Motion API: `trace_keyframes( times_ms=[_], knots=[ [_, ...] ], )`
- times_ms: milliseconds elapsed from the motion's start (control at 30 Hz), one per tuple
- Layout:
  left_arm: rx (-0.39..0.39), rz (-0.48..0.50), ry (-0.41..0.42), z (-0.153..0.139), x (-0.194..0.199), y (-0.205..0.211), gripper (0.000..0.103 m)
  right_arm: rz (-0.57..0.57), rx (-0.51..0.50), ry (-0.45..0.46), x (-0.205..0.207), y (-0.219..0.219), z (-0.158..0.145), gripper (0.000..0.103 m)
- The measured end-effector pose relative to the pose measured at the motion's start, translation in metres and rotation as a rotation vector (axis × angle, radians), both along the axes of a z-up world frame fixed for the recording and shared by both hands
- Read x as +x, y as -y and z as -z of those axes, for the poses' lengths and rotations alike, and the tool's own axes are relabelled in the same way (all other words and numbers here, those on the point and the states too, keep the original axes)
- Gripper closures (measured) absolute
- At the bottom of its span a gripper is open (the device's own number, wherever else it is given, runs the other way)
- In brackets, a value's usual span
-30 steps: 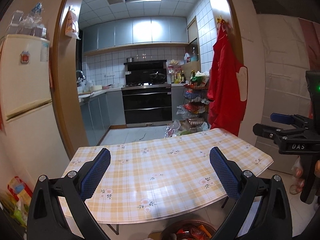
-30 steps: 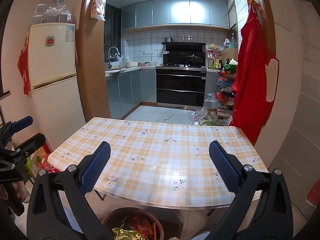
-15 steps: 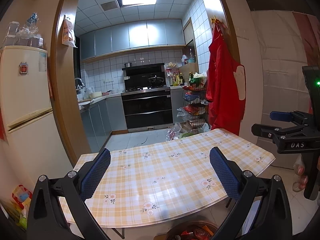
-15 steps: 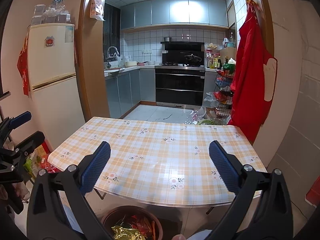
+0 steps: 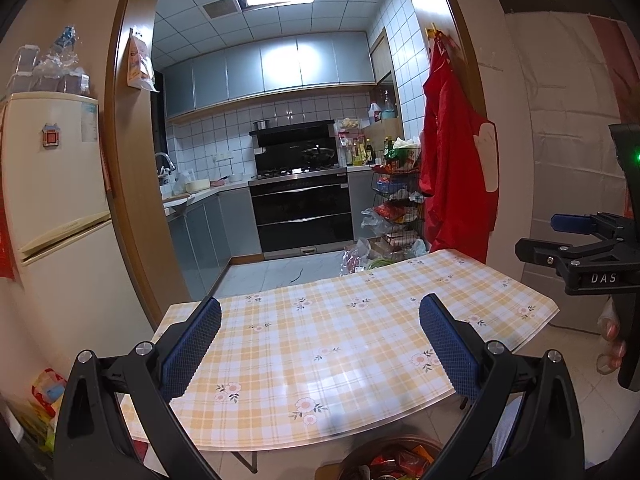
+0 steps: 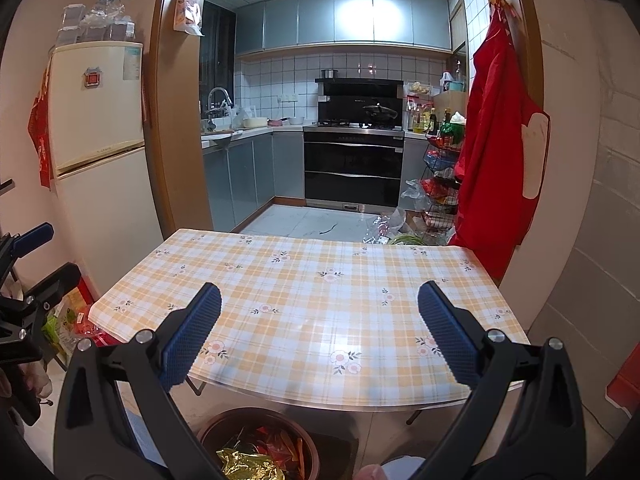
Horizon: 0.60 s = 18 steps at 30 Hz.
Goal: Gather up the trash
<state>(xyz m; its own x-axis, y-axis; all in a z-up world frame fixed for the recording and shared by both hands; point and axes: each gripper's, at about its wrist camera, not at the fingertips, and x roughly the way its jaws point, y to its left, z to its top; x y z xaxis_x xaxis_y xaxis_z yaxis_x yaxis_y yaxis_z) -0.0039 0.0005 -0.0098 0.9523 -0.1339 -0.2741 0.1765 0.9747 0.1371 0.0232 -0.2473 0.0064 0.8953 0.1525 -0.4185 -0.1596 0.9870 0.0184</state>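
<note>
A round brown trash bin (image 6: pixel 224 430) stands on the floor below the near edge of the table, holding red and orange wrappers and a gold foil wrapper (image 6: pixel 248 466). Its rim also shows in the left wrist view (image 5: pixel 384 444). My left gripper (image 5: pixel 320 340) is open and empty above the checked tablecloth (image 5: pixel 340 344). My right gripper (image 6: pixel 320 340) is open and empty above the same table (image 6: pixel 320 280). Each gripper shows at the edge of the other's view: the right one (image 5: pixel 580 252), the left one (image 6: pixel 28 280).
A cream fridge (image 6: pixel 96 152) stands at the left beside a wooden door frame. Behind the table lie the kitchen, a black oven (image 6: pixel 354 168), a wire rack with packets (image 6: pixel 440 184) and a red apron (image 6: pixel 500 152) on the wall. Bags (image 6: pixel 76 320) lie on the floor at left.
Both grippers have risen and drawn back a little, so the table sits lower and farther in both views. Both stay open and empty.
</note>
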Motion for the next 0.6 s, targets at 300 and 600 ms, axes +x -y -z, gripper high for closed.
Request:
trace_keyframes(
  times_ms=[300, 600],
  knots=[
    [0.008, -0.031, 0.008, 0.0018, 0.0013, -0.0009, 0.006, -0.001, -0.005, -0.006, 0.0013, 0.0003, 0.0028, 0.006],
    [-0.002, -0.037, -0.01, 0.0038, 0.004, -0.0049, 0.006, -0.002, -0.005, -0.01, 0.0019, 0.0003, 0.0052, 0.006]
  ],
)
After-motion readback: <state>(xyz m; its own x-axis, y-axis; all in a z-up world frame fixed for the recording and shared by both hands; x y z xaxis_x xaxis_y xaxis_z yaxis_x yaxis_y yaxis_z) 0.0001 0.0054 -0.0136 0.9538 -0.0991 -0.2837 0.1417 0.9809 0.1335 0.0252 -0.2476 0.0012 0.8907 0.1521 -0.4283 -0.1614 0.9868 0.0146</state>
